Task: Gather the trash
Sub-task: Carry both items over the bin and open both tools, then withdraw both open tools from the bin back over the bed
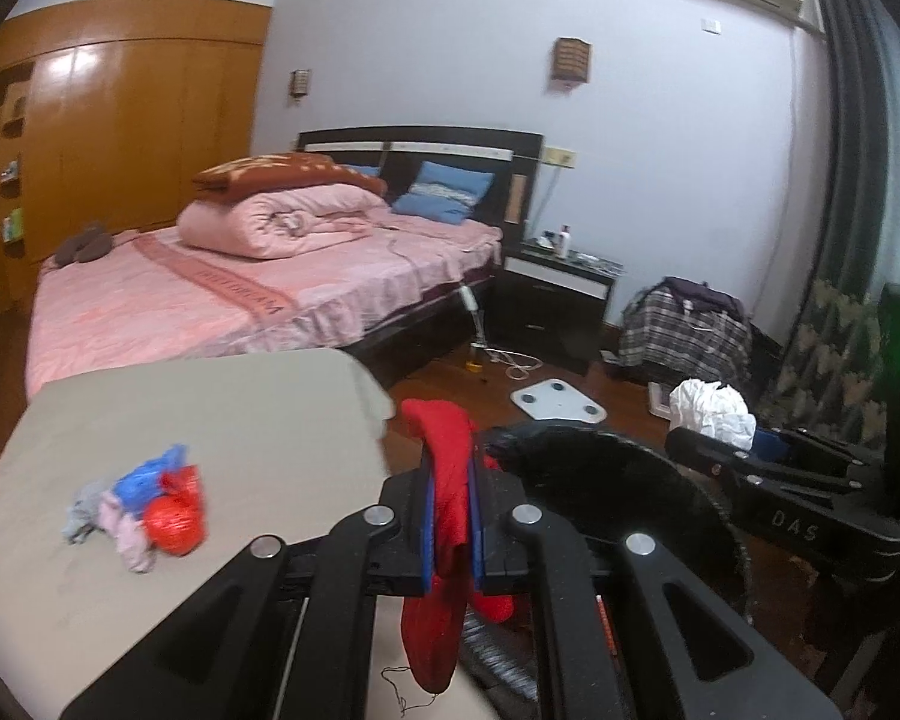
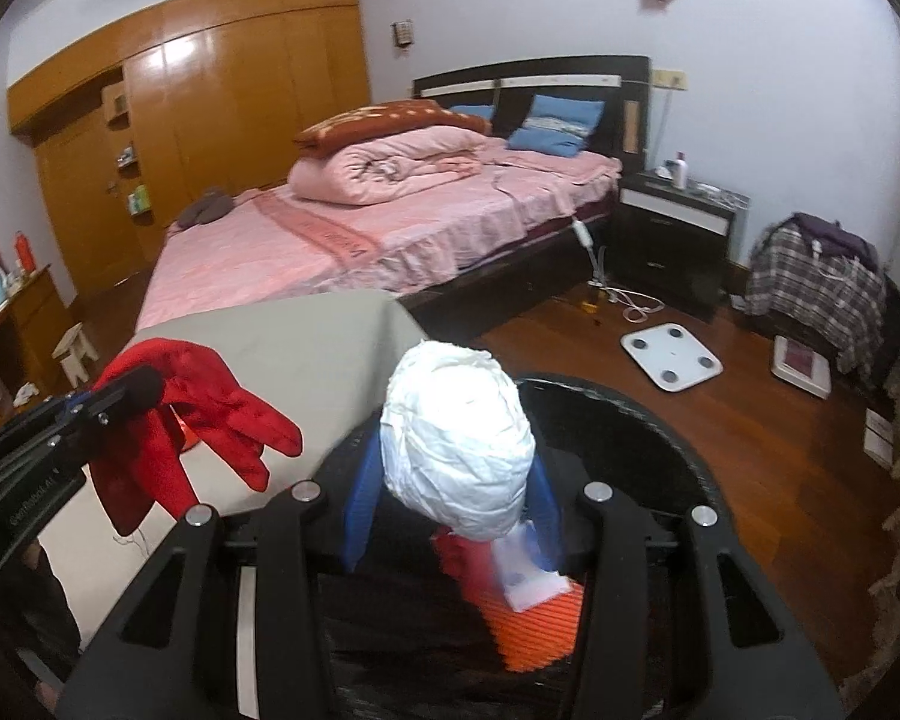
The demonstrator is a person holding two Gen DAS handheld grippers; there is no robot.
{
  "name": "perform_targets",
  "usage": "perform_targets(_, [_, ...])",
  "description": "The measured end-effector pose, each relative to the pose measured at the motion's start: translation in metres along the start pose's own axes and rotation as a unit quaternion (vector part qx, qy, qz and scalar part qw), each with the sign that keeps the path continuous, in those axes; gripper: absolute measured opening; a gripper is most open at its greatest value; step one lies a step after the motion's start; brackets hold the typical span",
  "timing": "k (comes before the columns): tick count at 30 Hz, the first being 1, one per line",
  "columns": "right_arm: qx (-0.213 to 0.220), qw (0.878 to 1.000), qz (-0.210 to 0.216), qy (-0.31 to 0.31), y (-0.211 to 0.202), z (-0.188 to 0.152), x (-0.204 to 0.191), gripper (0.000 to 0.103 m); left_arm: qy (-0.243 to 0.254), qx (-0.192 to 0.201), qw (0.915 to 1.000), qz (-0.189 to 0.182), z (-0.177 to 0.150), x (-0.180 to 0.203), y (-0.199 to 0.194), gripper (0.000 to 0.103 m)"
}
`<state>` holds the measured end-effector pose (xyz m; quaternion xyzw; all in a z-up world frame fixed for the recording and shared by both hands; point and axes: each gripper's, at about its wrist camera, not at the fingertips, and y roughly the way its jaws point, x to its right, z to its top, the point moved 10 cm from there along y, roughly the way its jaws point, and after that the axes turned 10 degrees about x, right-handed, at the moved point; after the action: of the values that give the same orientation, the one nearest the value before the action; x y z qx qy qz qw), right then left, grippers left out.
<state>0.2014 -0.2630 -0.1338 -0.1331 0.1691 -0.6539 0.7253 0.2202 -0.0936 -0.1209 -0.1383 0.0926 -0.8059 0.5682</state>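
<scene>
Two grippers, each loaded: left gripper (image 1: 450,480) pinches one red glove (image 1: 444,480) near-closed, four scraps (image 1: 144,510) on the table (image 1: 210,408) to its left; right gripper (image 2: 450,480) clamps one white paper ball (image 2: 459,438) above the black bin (image 2: 660,438).

a heap of scraps (image 1: 138,510) lies on the table (image 1: 222,408), bin (image 2: 630,438) to its right, bed (image 2: 390,228) behind.

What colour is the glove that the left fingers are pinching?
Red. The glove shows best in the right wrist view.
</scene>
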Motion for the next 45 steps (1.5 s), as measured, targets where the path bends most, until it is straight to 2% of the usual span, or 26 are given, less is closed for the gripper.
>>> perform_targets(6, [-0.005,1.000,-0.028,0.010,0.001,-0.010,0.038,0.045,0.009,-0.014,0.9989,-0.043,-0.004,0.043,0.029,0.008])
perform_targets(8, [-0.007,0.999,-0.036,0.010,0.004,-0.013,0.048,0.049,0.008,-0.021,0.9983,-0.055,-0.007,0.054,0.037,0.010])
perform_targets(9, [-0.008,0.999,-0.039,0.010,0.006,-0.014,0.052,0.054,0.006,-0.026,0.9979,-0.060,-0.010,0.059,0.042,0.011])
perform_targets(13, [-0.006,0.998,-0.056,0.009,0.007,-0.018,0.065,0.076,-0.002,-0.038,0.9974,-0.061,-0.017,0.064,0.053,0.041])
perform_targets(16, [0.000,0.998,-0.064,0.013,0.006,-0.019,0.071,0.090,-0.001,-0.038,0.9979,-0.052,-0.020,0.057,0.051,0.049])
perform_targets(17, [0.002,0.998,-0.063,0.014,0.006,-0.018,0.072,0.091,0.001,-0.036,0.9983,-0.045,-0.021,0.052,0.049,0.051])
perform_targets(19, [0.006,0.998,-0.058,0.018,0.004,-0.019,0.069,0.097,0.002,-0.031,0.9991,-0.028,-0.021,0.040,0.043,0.066])
perform_targets(21, [0.009,0.999,-0.049,0.020,0.003,-0.017,0.063,0.097,0.002,-0.025,0.9997,-0.002,-0.021,0.024,0.036,0.079])
perform_targets(25, [0.020,0.999,-0.029,0.020,0.001,-0.013,0.040,0.098,-0.003,-0.022,0.9987,0.047,-0.024,-0.018,0.019,0.086])
perform_targets(33, [0.010,1.000,0.027,0.007,0.018,-0.010,-0.034,0.098,-0.022,-0.020,0.9913,0.128,-0.030,-0.102,-0.019,0.090])
perform_targets(40, [-0.001,0.997,0.074,-0.015,0.038,-0.011,-0.104,0.098,-0.036,-0.023,0.9794,0.197,-0.043,-0.172,-0.053,0.091])
perform_targets(45, [-0.007,0.995,0.093,-0.027,0.053,-0.013,-0.138,0.098,-0.041,-0.023,0.9712,0.233,-0.050,-0.211,-0.067,0.091])
